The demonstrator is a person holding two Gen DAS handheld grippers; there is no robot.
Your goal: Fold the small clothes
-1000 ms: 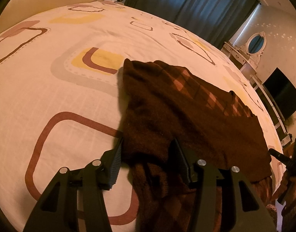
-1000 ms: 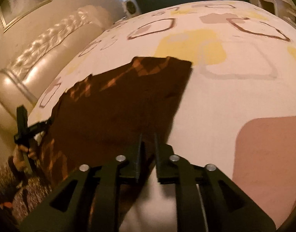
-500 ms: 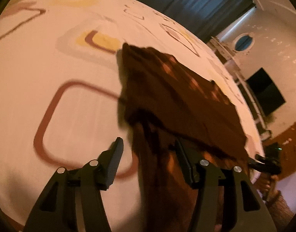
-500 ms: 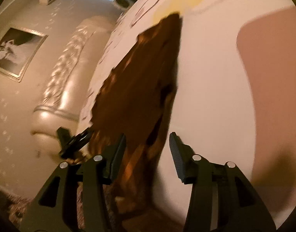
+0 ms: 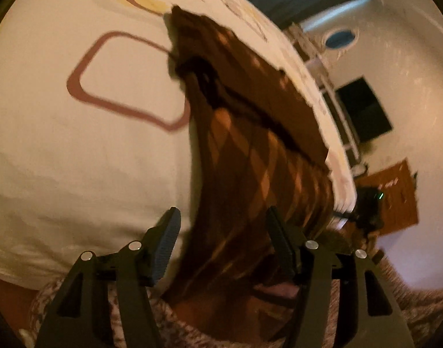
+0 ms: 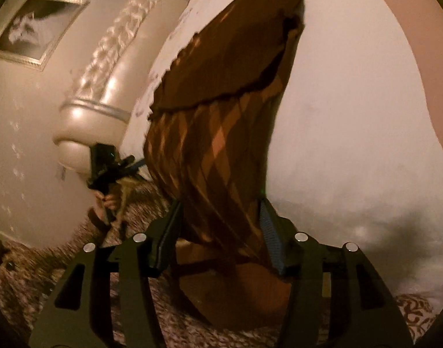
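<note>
A dark brown garment with an orange diamond pattern (image 5: pixel 250 156) lies on the bed, its near part hanging over the bed's edge; a folded flap lies on its far part. My left gripper (image 5: pixel 224 246) is open, its fingers on either side of the hanging part. The garment also shows in the right wrist view (image 6: pixel 221 133). My right gripper (image 6: pixel 221 229) is open around the hanging end at the other side. Each gripper appears in the other's view, small, beside the garment (image 6: pixel 105 168) (image 5: pixel 366 208).
The white bedsheet with brown and yellow rounded squares (image 5: pixel 91 145) spreads to the left. A padded headboard (image 6: pixel 105 66) stands behind. A dresser with an oval mirror (image 5: pixel 337 36) and a dark screen (image 5: pixel 363 108) stand by the wall. Patterned carpet (image 6: pixel 47 261) lies below.
My right gripper has opened and let go of the garment. Both grippers have drawn back and down past the bed's edge to the hanging part.
</note>
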